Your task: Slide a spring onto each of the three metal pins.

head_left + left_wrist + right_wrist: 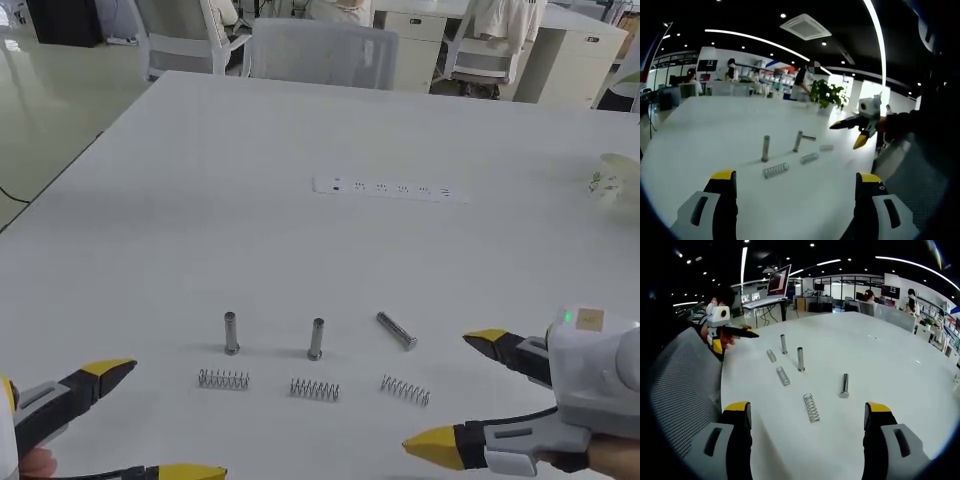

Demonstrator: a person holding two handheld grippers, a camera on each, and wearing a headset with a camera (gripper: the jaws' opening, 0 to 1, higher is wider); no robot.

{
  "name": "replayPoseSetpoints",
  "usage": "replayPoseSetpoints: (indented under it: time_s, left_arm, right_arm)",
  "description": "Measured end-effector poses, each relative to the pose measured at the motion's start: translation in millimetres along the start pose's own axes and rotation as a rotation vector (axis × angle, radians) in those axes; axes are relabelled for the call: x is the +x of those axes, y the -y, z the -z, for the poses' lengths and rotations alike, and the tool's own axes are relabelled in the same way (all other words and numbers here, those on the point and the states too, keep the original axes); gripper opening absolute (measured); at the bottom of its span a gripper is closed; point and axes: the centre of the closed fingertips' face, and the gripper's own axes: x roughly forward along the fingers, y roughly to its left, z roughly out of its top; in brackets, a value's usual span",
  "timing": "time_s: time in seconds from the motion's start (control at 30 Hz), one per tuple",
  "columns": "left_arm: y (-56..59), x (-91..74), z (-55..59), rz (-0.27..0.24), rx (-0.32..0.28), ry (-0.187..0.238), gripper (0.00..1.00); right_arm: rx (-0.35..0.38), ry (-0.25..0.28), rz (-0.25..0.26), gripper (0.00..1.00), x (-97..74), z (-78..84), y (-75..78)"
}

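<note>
Left tool [158, 420] is hovering over the near left part of the table [300, 240], jaws standing wide apart, gripping nothing. Three pins are sitting in a row mid-table: left pin [231, 333] and middle pin [316, 339] are standing upright, right pin [396, 330] is lying angled on its side. Near each pin, on the near side and apart from it, a spring is lying flat: left spring [223, 379], middle spring [314, 389], right spring [405, 390]. Power strip [390, 188] is lying farther back. Right tool [450, 392] is hovering just right of the right spring, jaws spread open, empty.
</note>
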Motion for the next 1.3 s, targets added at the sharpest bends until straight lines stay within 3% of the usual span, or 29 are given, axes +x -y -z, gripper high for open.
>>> replayPoseSetpoints:
  time_s: [0.73, 1.3]
  left_arm:
    - [-1.5, -0.5, 0.1, 0.002, -0.001, -0.001, 0.96]
    - [-0.4, -3.5, -0.6, -0.005, 0.006, -0.004, 0.95]
  right_arm:
    - [-0.012, 0.012, 0.028, 0.91, 0.5, -14.1, 12.2]
    - [-0.084, -0.033, 0.033, 0.84, 23.3, -37.2, 38.8]
